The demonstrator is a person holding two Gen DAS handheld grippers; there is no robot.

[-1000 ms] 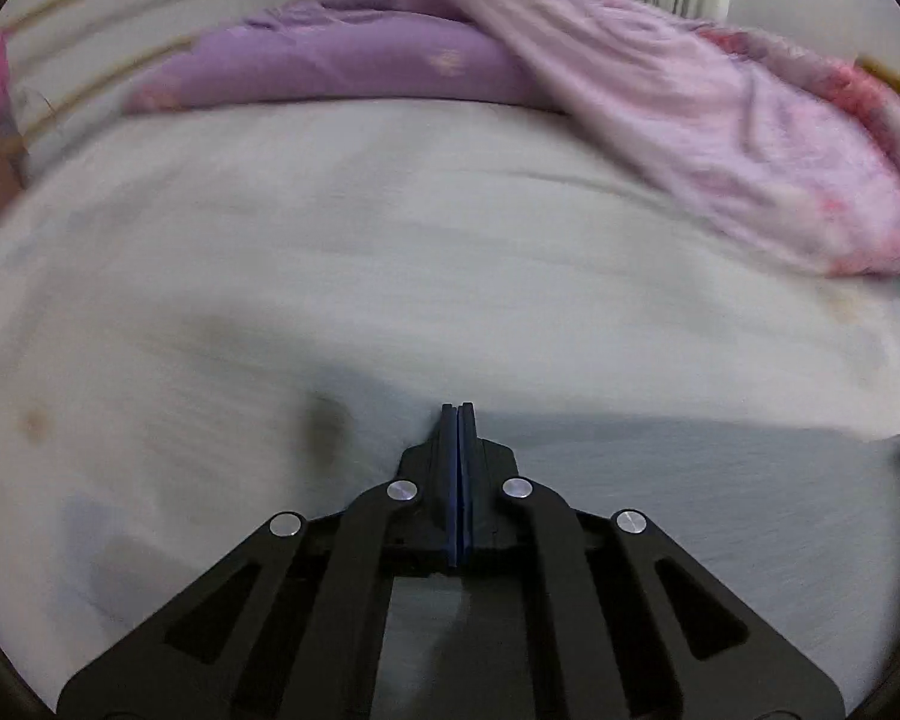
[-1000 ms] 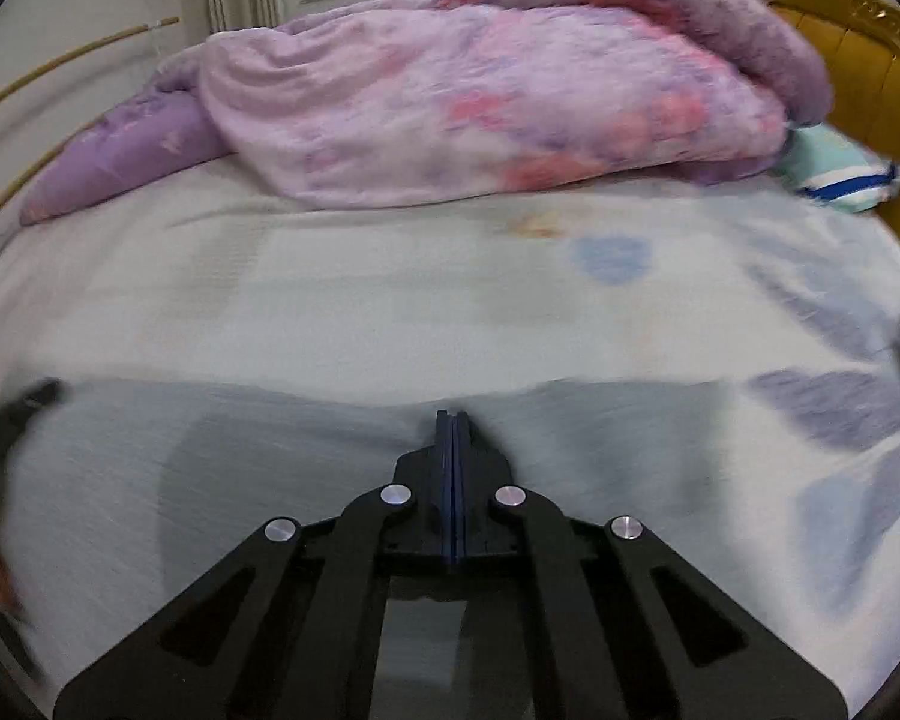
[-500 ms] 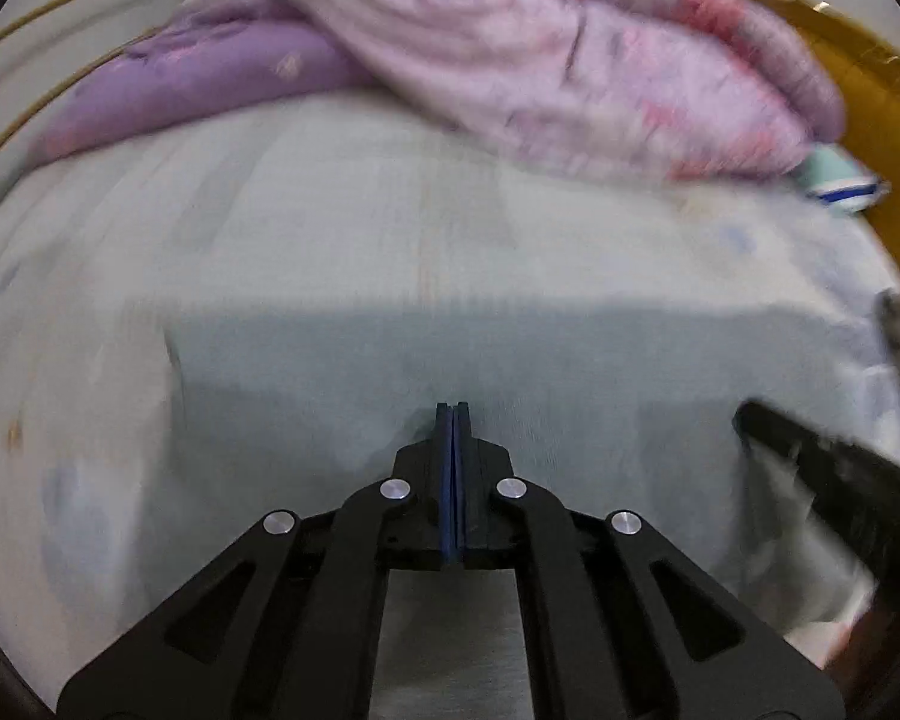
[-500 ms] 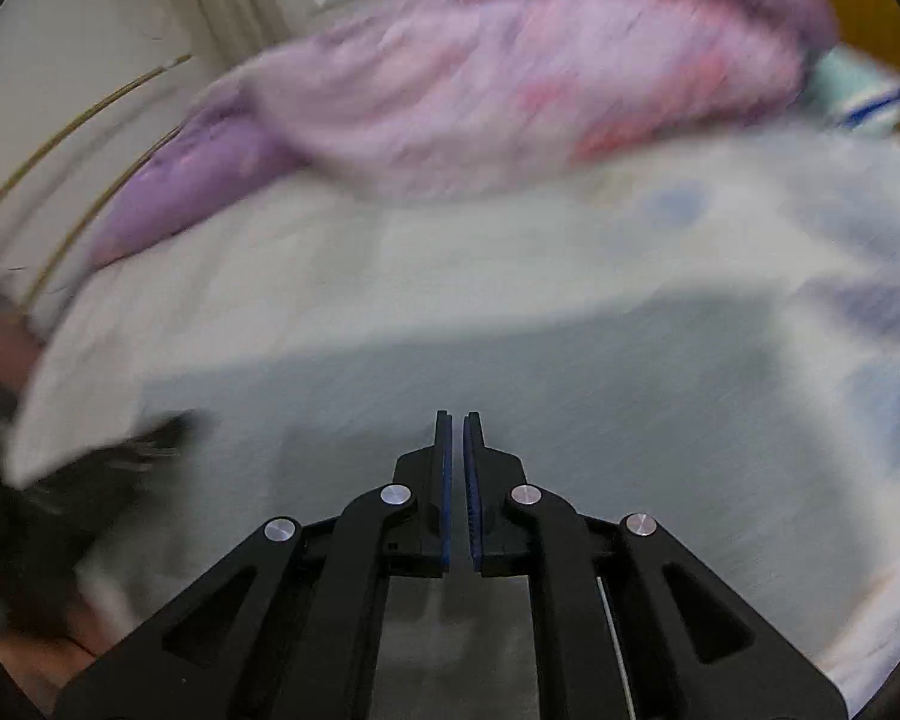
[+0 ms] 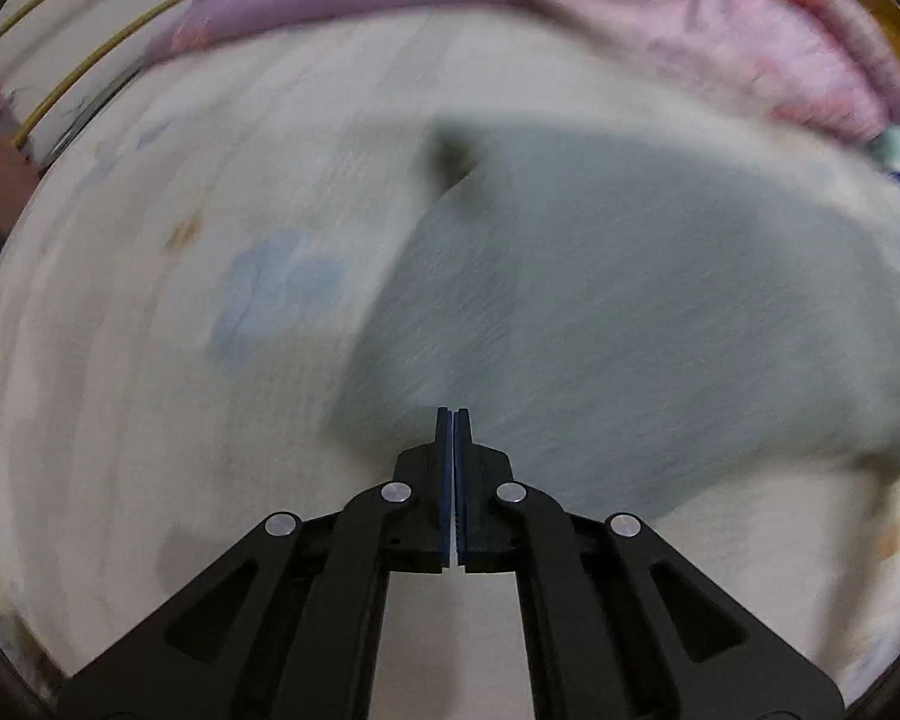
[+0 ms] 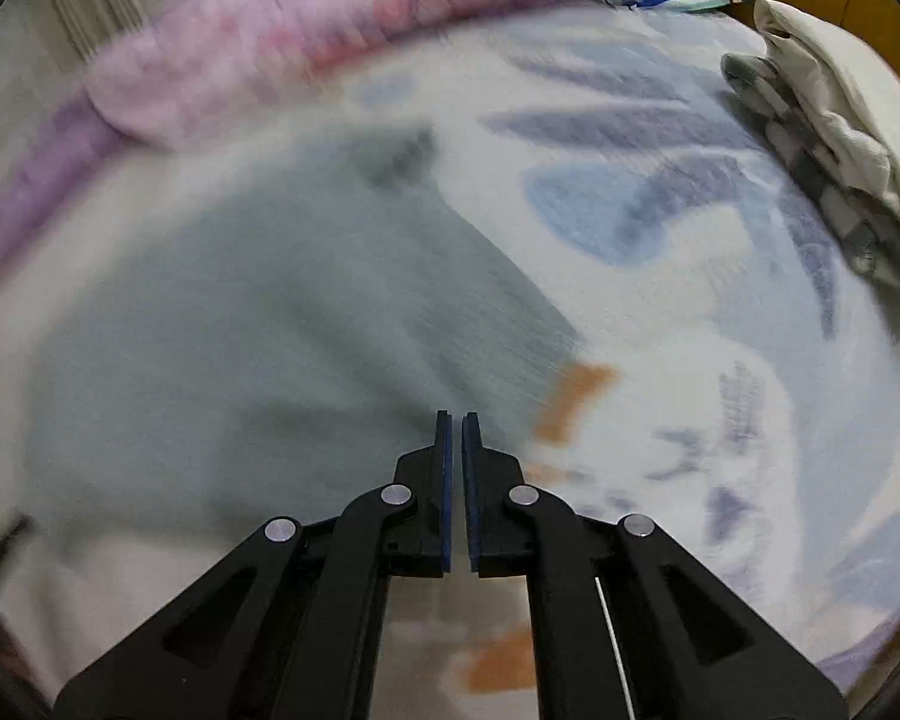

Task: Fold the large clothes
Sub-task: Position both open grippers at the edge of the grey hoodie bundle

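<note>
The left gripper [image 5: 453,420] pointed down at the bed with its jaws pressed together and nothing between them. The grey garment [image 5: 660,300] lay spread flat on the patterned bedsheet [image 5: 150,360], reaching from just ahead of the fingertips away to the right, a darker corner at its far edge.

The right gripper [image 6: 457,423] had its jaws parting, a narrow slit showing between the blue pads, with no cloth in it. From there the grey garment [image 6: 240,330] stretched ahead and to the left. A pile of pale and checked clothes [image 6: 822,120] sat far right; a pink quilt [image 6: 330,18] lay beyond. Both views were blurred, and no brand, label or writing could be read.
</note>
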